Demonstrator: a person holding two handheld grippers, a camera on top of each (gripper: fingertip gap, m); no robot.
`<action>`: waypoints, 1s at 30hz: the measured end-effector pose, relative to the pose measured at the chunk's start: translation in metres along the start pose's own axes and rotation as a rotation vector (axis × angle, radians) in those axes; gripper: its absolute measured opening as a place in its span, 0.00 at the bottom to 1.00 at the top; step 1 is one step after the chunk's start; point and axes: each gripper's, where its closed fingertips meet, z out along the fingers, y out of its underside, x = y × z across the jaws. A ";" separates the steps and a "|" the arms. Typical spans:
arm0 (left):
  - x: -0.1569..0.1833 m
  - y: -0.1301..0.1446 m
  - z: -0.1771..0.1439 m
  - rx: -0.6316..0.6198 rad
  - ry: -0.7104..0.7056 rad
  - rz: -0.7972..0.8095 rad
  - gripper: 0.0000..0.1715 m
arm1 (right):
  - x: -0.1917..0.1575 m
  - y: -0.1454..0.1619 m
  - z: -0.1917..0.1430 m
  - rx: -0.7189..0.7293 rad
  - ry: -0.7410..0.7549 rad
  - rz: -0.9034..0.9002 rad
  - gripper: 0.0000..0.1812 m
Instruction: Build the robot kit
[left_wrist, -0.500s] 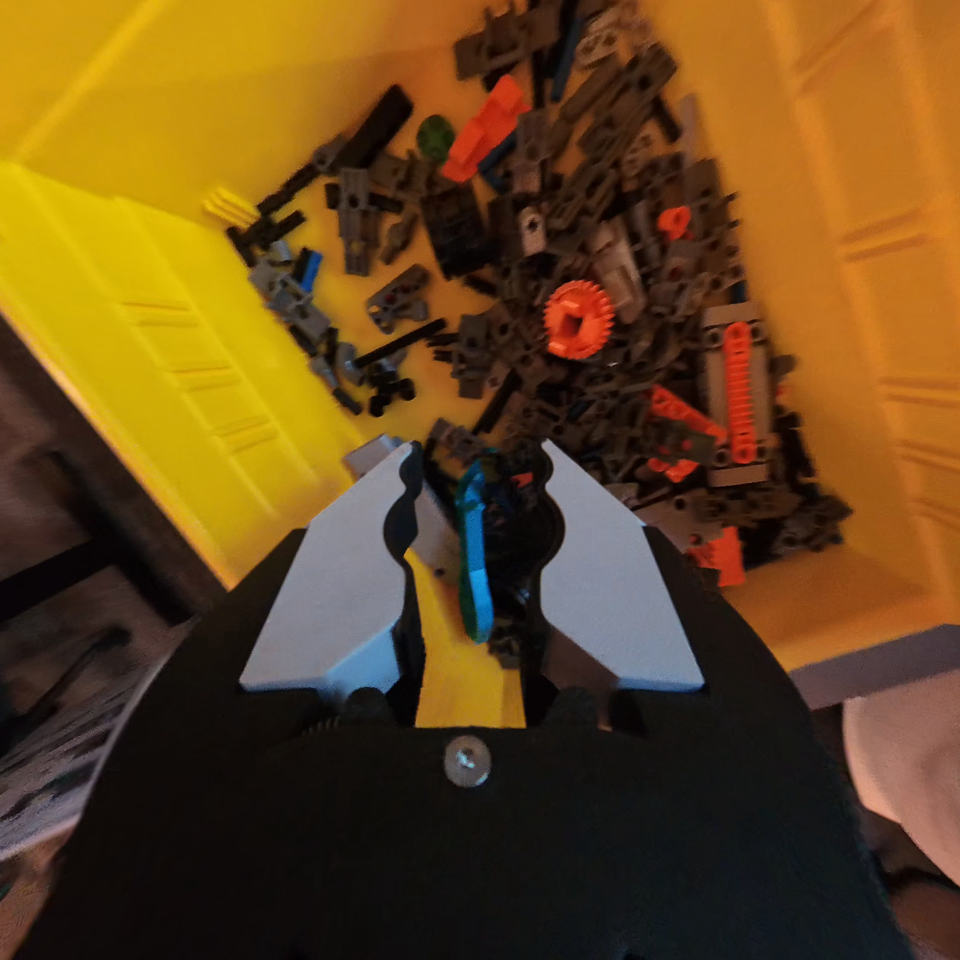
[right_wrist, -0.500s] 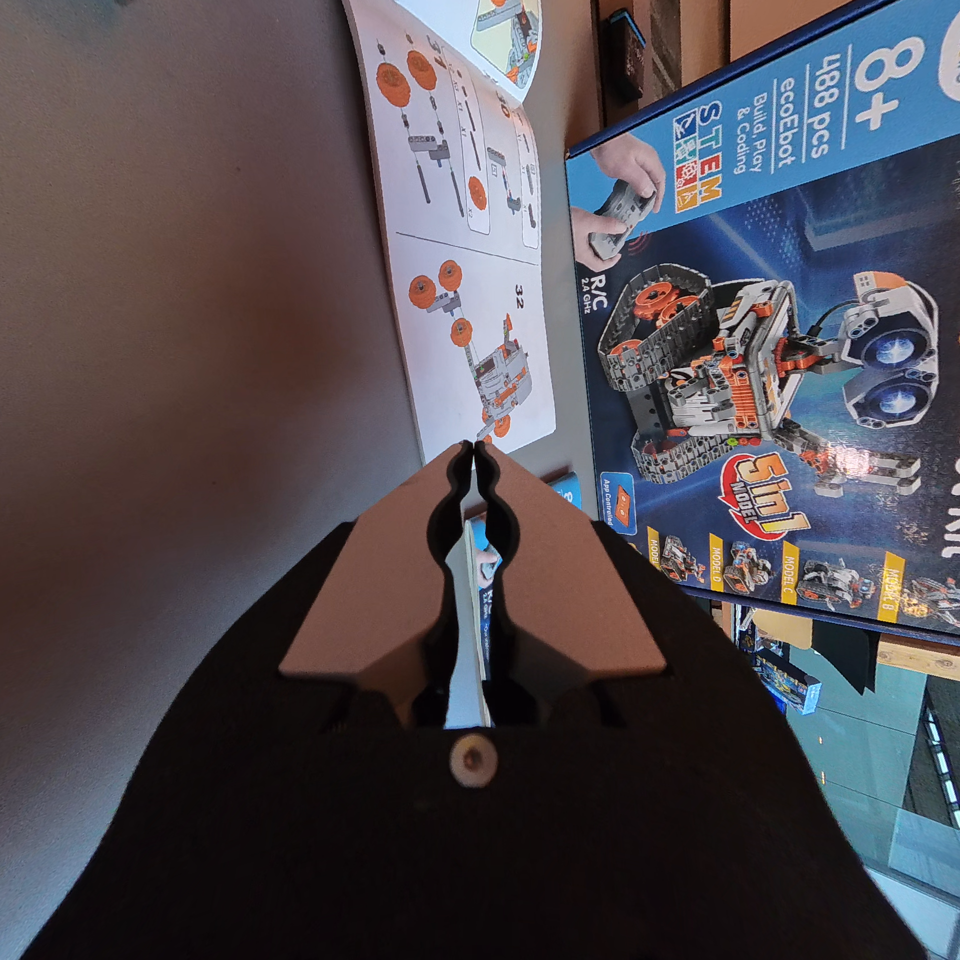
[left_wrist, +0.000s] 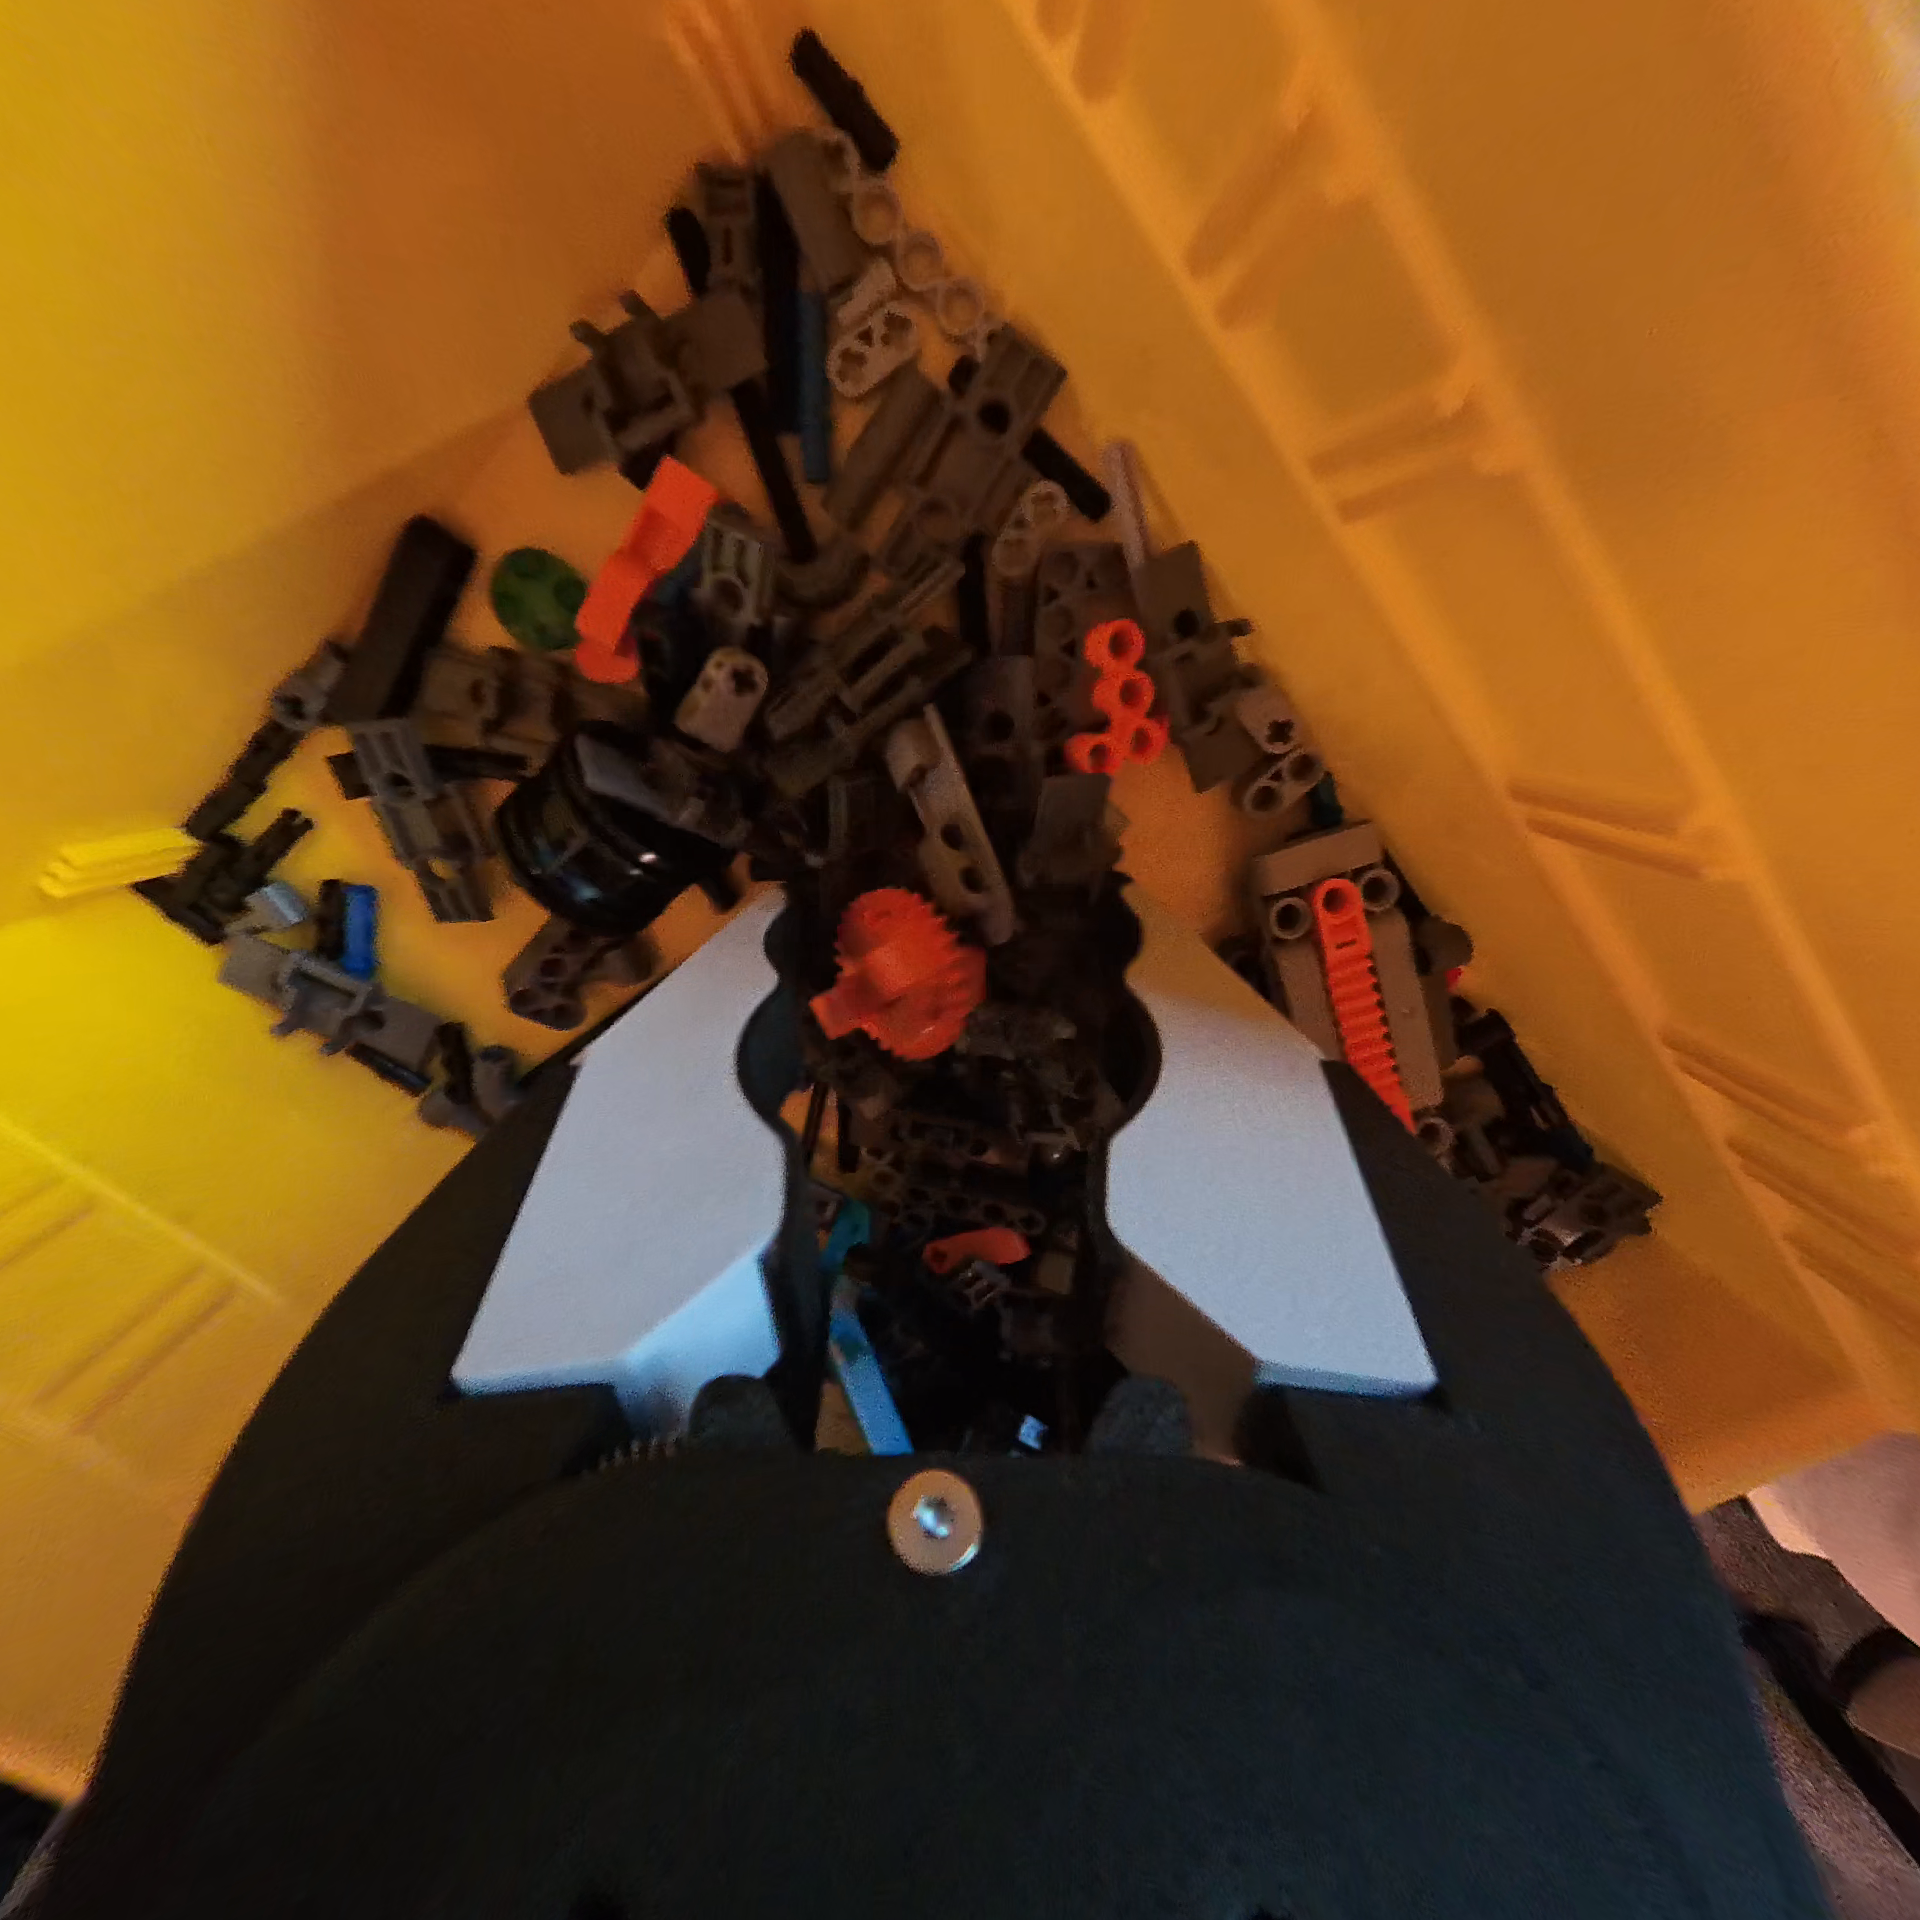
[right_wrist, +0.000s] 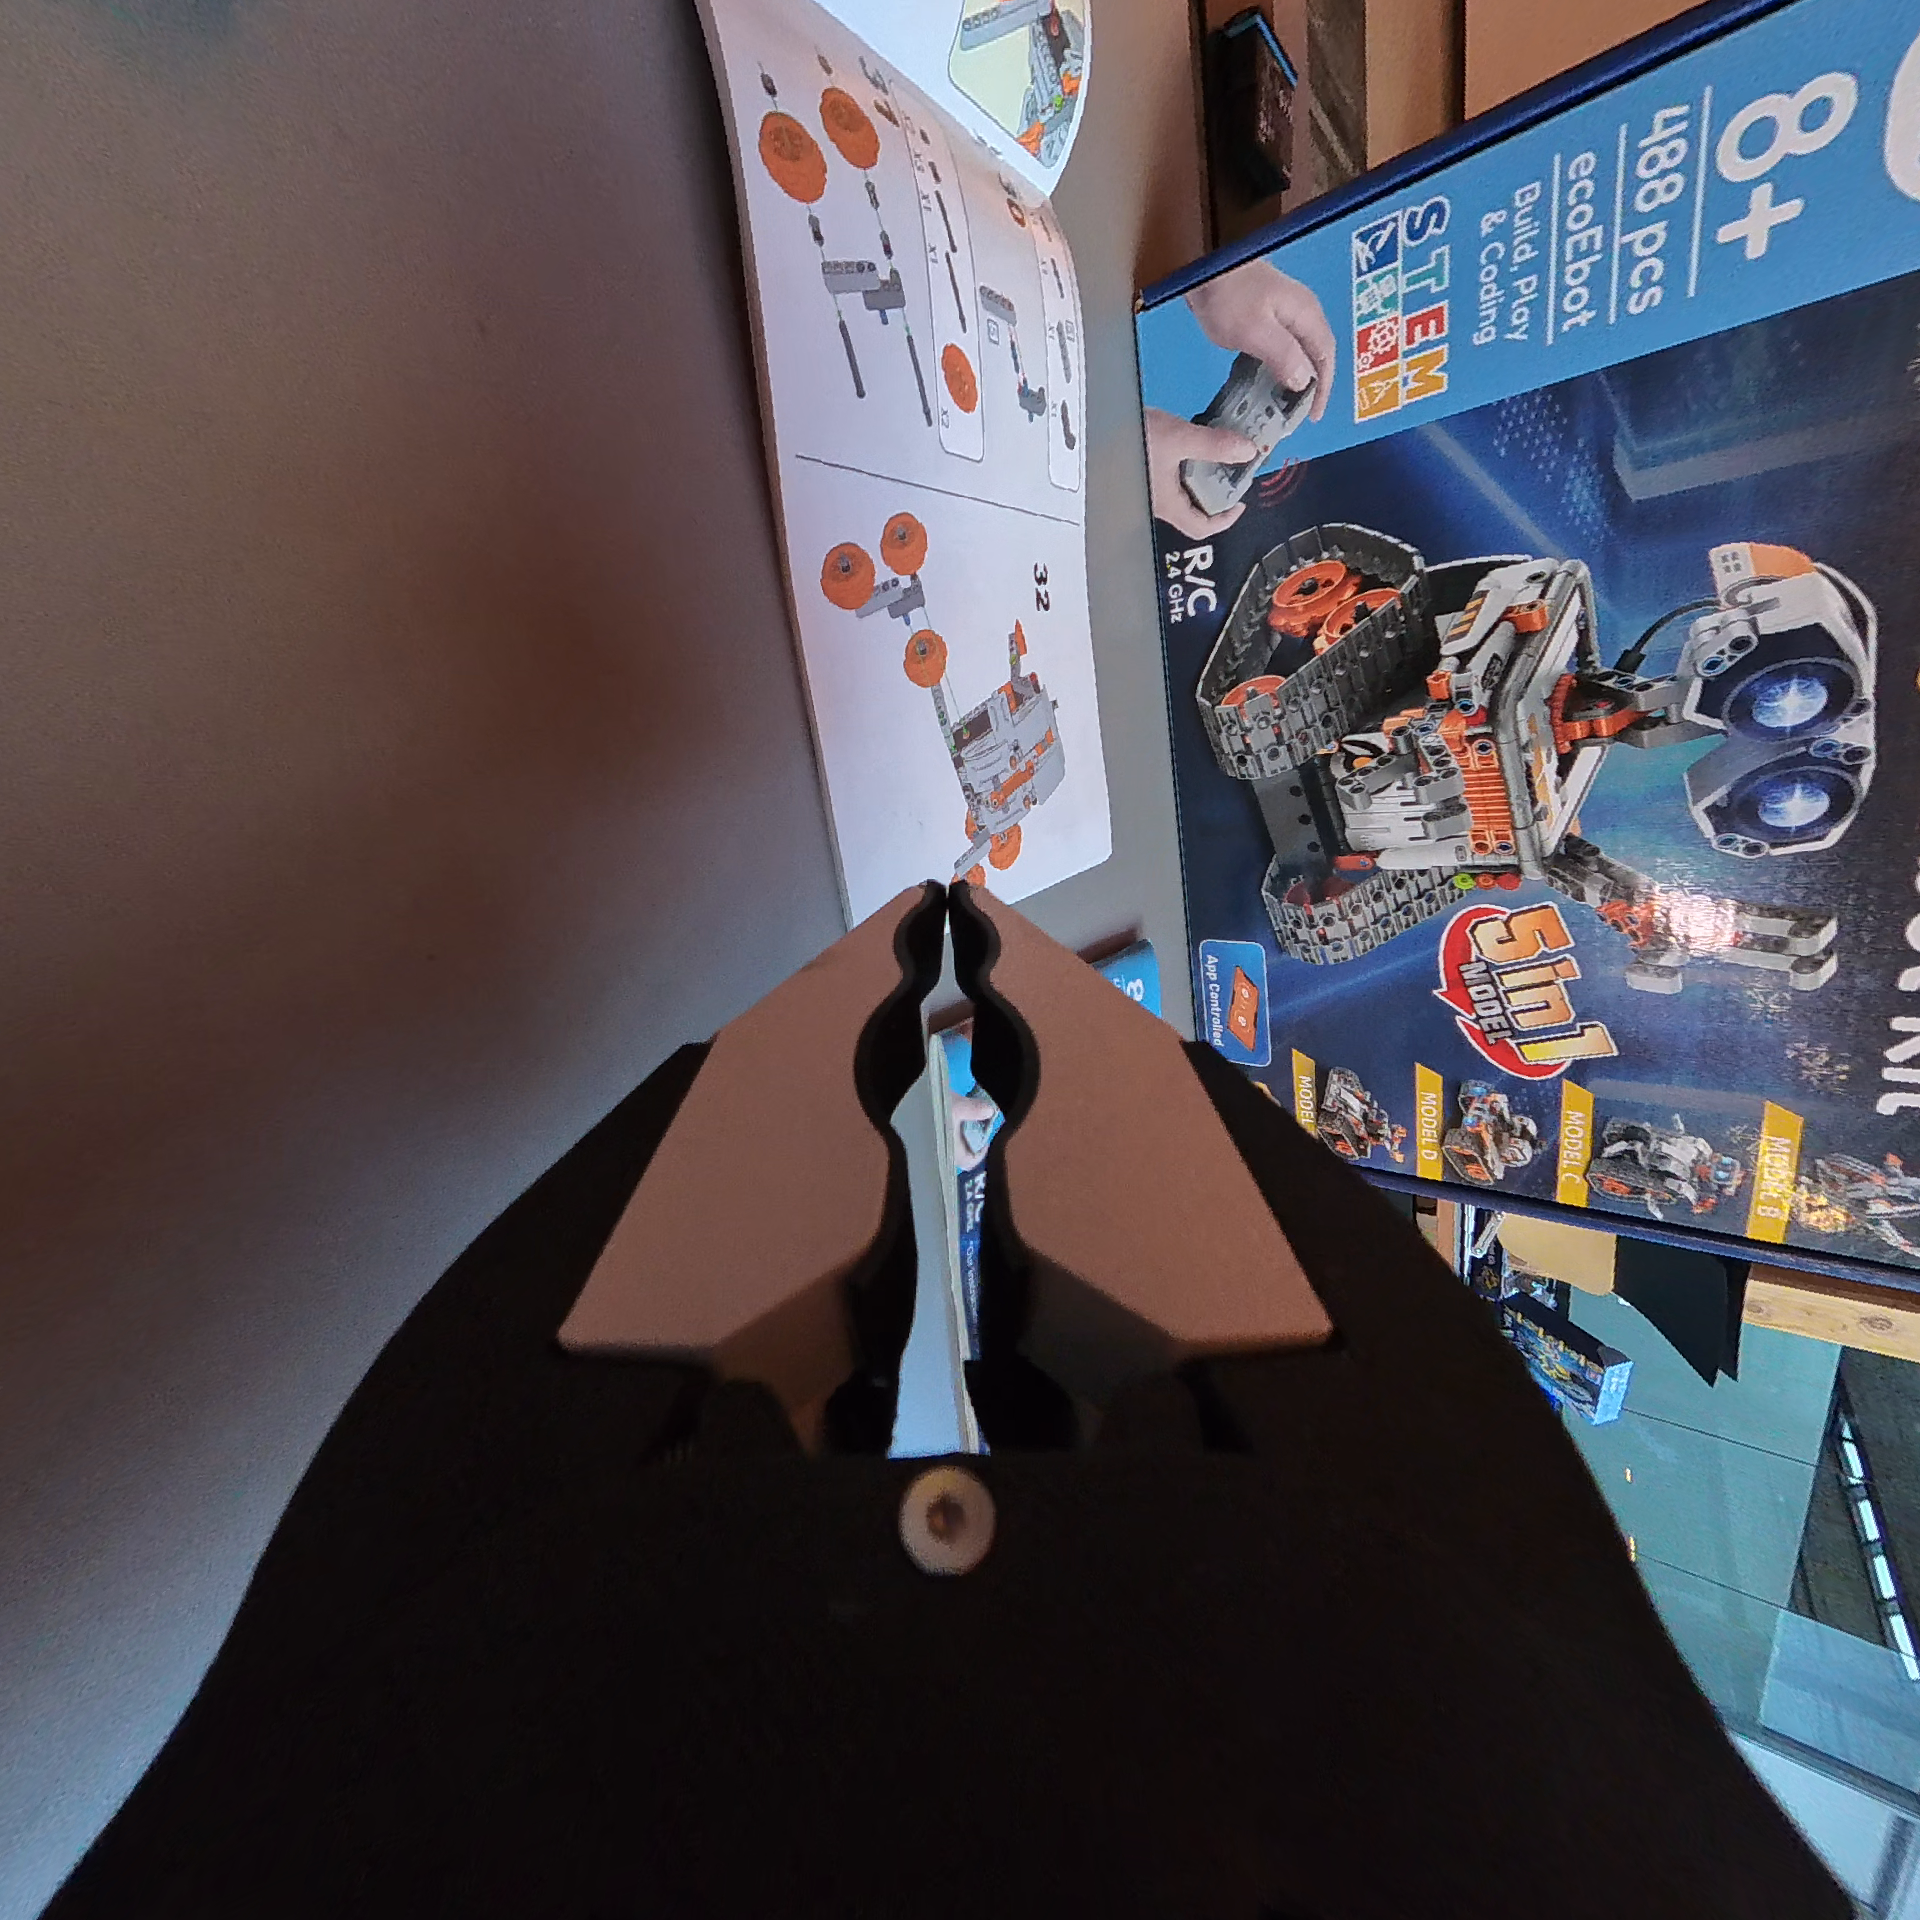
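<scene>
- Fingers (left_wrist: 644, 1164) of the left gripper (left_wrist: 948, 914) stood wide apart and held nothing.
- Half a second before, the gap between them was smaller, and a blue piece (left_wrist: 868, 1382) showed in the middle of it.
- By now the gripper had moved forward over the pile of dark pieces (left_wrist: 883, 665) in the yellow bin (left_wrist: 1558, 312), so the blue piece sat far back, near the roots of the fingers.
- An orange gear (left_wrist: 899, 977) had been well ahead of the tips before. Now it lay right between them (I could not tell if a finger touched it).
- An orange toothed bar (left_wrist: 1361, 997) lay just beside the right finger, and a black wheel (left_wrist: 587, 842) lay just past the left tip.
- The right gripper (right_wrist: 948, 894) had not moved. Its fingers (right_wrist: 769, 1174) were closed, tips almost touching, with nothing held between them.
- Just ahead of those tips lay an open booklet (right_wrist: 935, 520) on a grey table (right_wrist: 364, 623).
- A big blue box (right_wrist: 1558, 675) with a robot picture sat to the right of the fingers, near the booklet.
- Only the left view showed the bin and its pieces.
- Only the right view showed the booklet, the box and the table.
- Neither view showed the other gripper.
</scene>
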 end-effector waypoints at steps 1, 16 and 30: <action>-0.005 0.000 -0.003 -0.004 -0.017 0.003 0.25 | 0.000 0.000 0.000 0.001 0.000 -0.001 0.00; -0.091 0.011 -0.035 -0.037 -0.341 -0.089 0.28 | -0.001 0.000 0.001 -0.004 -0.005 -0.002 0.00; -0.037 0.029 -0.007 -0.098 -0.279 -0.060 0.17 | -0.005 0.002 0.004 -0.013 -0.022 -0.006 0.00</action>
